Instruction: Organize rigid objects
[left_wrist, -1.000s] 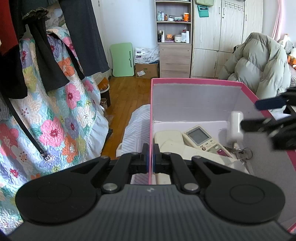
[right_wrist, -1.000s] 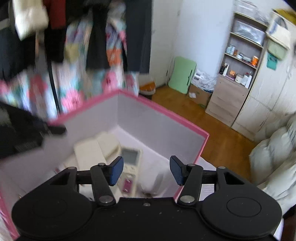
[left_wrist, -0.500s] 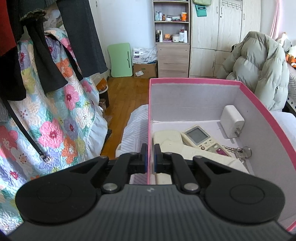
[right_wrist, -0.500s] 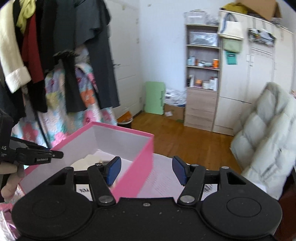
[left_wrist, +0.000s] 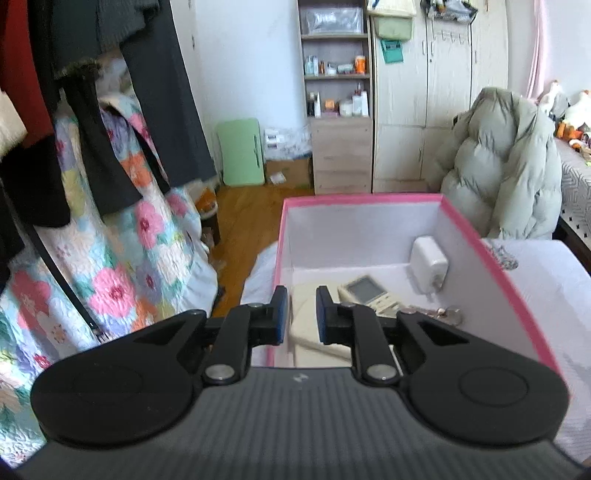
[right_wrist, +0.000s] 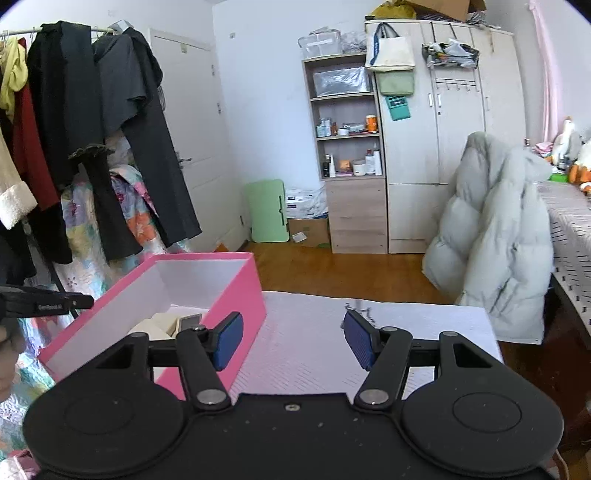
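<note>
A pink box (left_wrist: 491, 258) with white inner walls stands on a white cloth. In it lie a white charger (left_wrist: 428, 260), a remote control (left_wrist: 367, 293), a cream device (left_wrist: 306, 325) and keys (left_wrist: 443, 314). My left gripper (left_wrist: 298, 314) is open a little, its fingers on either side of the box's left wall without touching it. The box also shows in the right wrist view (right_wrist: 236, 291). My right gripper (right_wrist: 293, 341) is wide open and empty above the cloth, to the right of the box.
A white cloth (right_wrist: 406, 332) covers the table. A puffy grey coat (right_wrist: 491, 236) hangs over a chair at the right. Hanging clothes (left_wrist: 110, 110) and a floral quilt (left_wrist: 110, 266) are at the left. A shelf unit (right_wrist: 351, 155) and a wardrobe stand at the far wall.
My left gripper has opened off the box's left wall, which it was shut on. My right gripper has drawn back out of the box to its right, leaving the charger inside.
</note>
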